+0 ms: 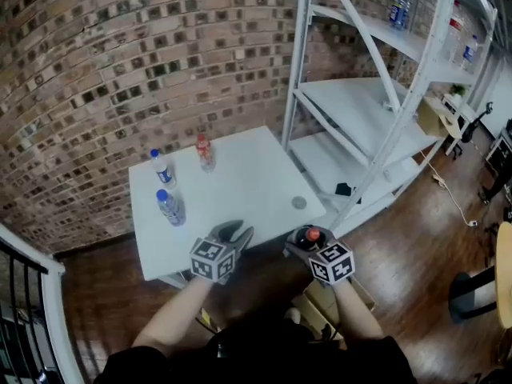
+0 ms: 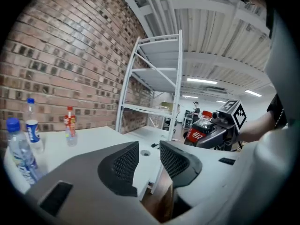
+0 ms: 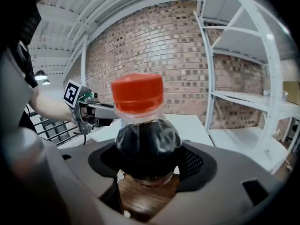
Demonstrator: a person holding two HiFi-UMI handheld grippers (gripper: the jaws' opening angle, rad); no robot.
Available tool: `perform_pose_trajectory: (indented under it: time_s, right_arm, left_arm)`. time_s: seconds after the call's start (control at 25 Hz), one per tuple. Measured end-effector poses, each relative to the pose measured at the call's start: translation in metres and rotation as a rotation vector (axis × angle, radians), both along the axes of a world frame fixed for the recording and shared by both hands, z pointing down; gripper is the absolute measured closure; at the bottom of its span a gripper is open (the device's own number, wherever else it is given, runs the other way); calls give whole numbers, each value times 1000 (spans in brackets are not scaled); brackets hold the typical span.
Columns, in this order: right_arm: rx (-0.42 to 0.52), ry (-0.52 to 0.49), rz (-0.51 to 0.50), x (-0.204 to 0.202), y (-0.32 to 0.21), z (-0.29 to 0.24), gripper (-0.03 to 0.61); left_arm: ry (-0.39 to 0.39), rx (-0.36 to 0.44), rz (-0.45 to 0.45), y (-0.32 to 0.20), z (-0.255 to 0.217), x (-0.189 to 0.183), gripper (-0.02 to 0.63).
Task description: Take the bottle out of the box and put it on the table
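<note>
The right tool [image 3: 149, 161] has its jaws spread wide and clamped on the shoulders of an upright dark cola plastic bottle with a red cap [image 3: 140, 125], just off the white counter [image 1: 248, 182] at its 5 o'clock. At its 9 o'clock, the left tool [image 2: 149, 161] gapes open on nothing. Farther off, toward the counter's 10 o'clock, stand a blue-capped clear bottle [image 1: 170, 207], a second blue-capped bottle [image 1: 161, 166] and a red-capped small bottle [image 1: 205, 152].

no words can be read for certain. the red label [image 2: 196, 136] on the dark bottle [image 2: 202, 124] bears white marks, too blurred to read; likewise the blue label [image 2: 32, 131] on a clear bottle [image 2: 33, 137] on the counter [image 2: 93, 138]. the left cube [image 1: 210, 258] and right cube [image 1: 331, 263] show black-and-white square markers, no letters.
</note>
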State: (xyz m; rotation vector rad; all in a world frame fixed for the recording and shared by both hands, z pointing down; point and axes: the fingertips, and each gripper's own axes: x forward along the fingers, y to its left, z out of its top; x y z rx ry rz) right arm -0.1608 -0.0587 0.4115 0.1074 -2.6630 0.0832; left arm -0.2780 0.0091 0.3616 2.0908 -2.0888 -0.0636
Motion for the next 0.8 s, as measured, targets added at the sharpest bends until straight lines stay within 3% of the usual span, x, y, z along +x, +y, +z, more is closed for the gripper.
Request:
perform_pose_trajectory:
  time_s: [0.2, 0.48, 0.8]
  right_arm:
    - [7, 6, -193, -75, 41, -2, 250]
    - [11, 23, -353, -152, 79, -7, 250]
    - [12, 73, -491, -209, 60, 12, 250]
  left_arm:
    - [-25, 20, -195, 69, -9, -57, 469]
    - [-10, 4, -382, 139, -7, -112, 469]
    - [8, -30, -464, 116, 13, -142, 469]
